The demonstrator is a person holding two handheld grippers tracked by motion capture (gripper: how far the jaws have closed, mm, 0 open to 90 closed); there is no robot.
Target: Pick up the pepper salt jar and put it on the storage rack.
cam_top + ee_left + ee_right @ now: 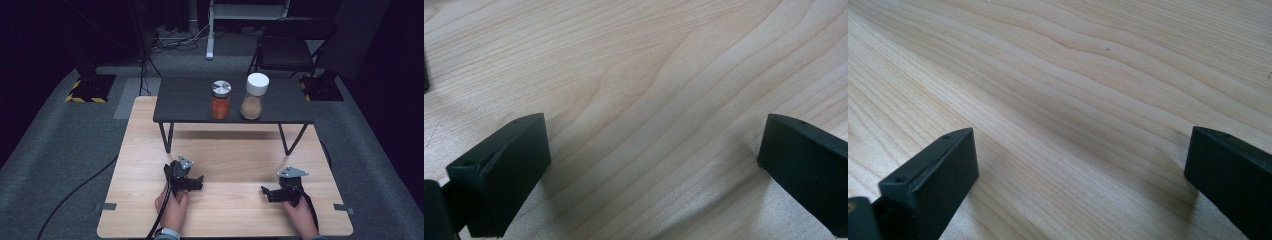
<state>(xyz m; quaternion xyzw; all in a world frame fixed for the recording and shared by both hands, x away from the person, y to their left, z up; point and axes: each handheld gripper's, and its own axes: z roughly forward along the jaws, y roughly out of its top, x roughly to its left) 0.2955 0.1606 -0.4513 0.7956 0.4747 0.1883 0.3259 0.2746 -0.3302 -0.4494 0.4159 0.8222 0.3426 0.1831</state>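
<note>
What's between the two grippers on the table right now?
Nothing: in the high view the left gripper and right gripper rest apart, with bare wooden table between them.

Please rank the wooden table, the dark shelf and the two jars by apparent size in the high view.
1. Wooden table
2. Dark shelf
3. White-lidded jar and silver-lidded jar: nearly alike; the white-lidded one looks slightly larger, too close to rank.
</note>
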